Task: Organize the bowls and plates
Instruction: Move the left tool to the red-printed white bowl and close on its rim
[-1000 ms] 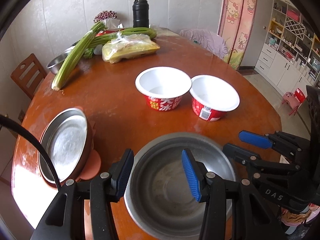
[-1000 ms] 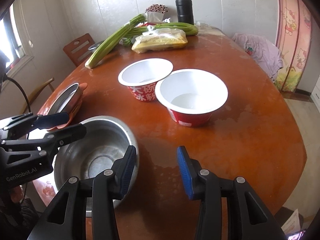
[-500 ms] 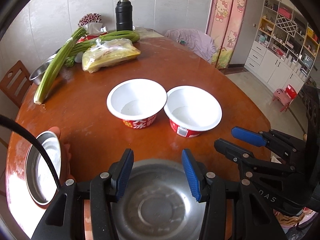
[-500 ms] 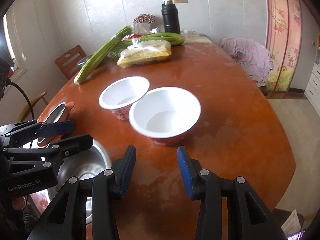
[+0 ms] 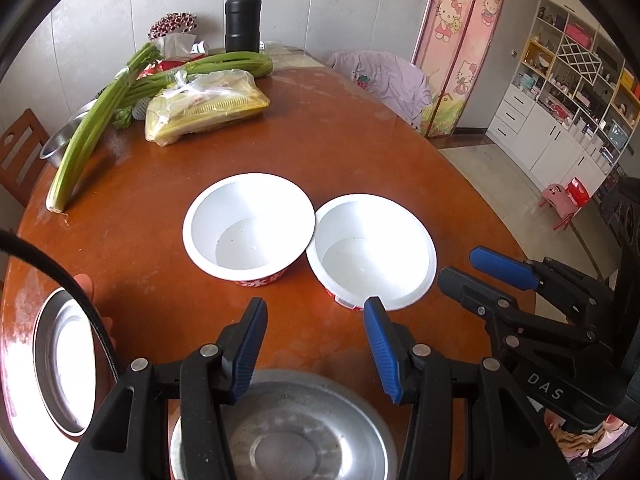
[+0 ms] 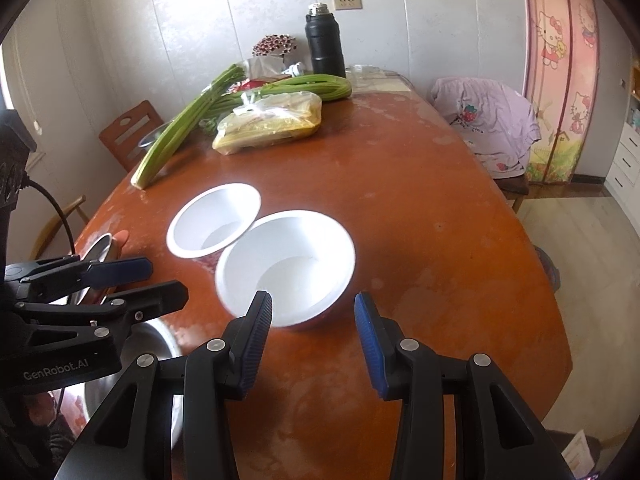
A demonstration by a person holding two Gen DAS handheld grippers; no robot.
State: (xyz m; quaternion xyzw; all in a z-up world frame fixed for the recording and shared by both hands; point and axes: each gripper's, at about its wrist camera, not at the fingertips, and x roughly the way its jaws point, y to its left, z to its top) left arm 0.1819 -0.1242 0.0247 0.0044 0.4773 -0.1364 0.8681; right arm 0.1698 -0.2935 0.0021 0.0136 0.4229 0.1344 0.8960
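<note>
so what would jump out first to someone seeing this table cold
Probably the two white paper bowls, side by side with rims touching at the middle of the reddish-brown table, both empty. Behind them at the far end lie long green celery stalks, a clear bag of yellow food and a black flask. Nearest, a steel bowl sits under the open left gripper.

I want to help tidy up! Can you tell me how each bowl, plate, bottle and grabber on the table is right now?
Left white bowl: upright, empty.
Right white bowl: upright, empty, rim touching the other's.
Steel bowl: upright, empty.
Steel plate: flat on an orange plate.
Black flask: standing, capped.
Left gripper: open, holding nothing.
Right gripper: open, holding nothing.
</note>
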